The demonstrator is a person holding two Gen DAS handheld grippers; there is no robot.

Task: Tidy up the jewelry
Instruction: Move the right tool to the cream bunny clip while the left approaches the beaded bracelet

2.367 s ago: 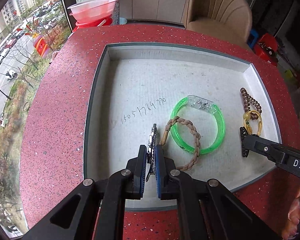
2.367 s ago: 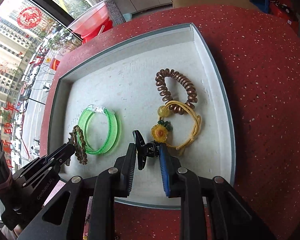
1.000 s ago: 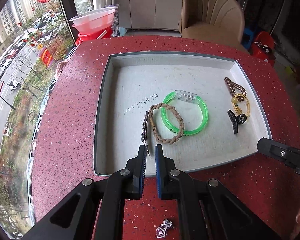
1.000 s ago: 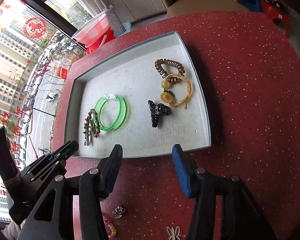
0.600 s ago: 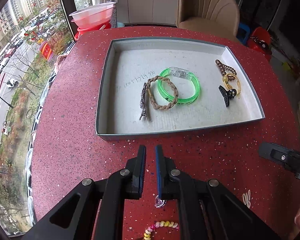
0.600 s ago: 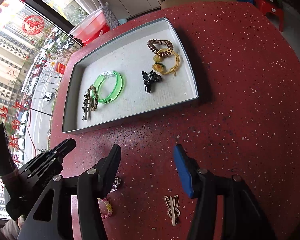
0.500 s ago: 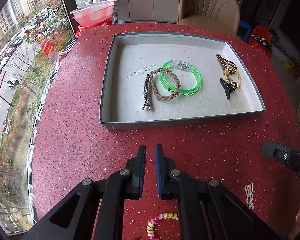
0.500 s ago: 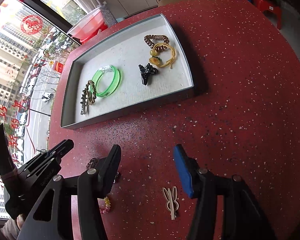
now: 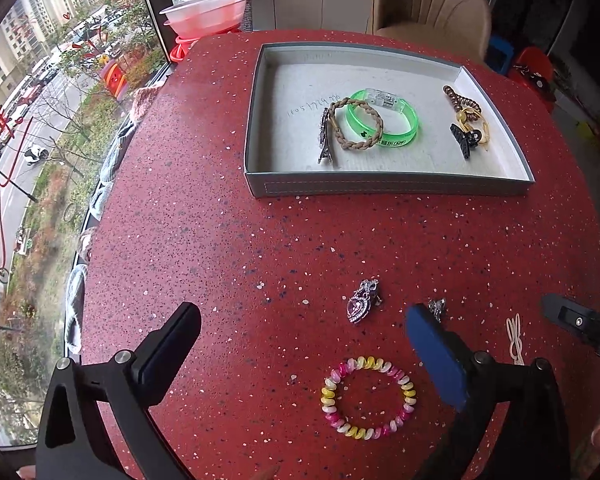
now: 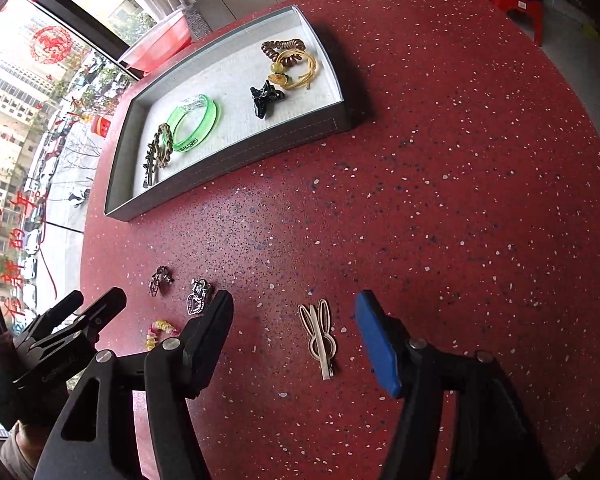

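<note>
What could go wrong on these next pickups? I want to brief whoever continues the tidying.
The rabbit-ear hair clip lies flat on the table, so the opening right gripper may skid over it. The heart brooch and the small charm lie close together; the opening left gripper could knock one aside. The spiral hair tie may spring loose.

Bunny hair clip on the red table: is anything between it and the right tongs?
No. The bunny hair clip lies bare on the red table, right in the gap of the right tongs, whose jaws are opening. Nothing visible stands between them.
</note>
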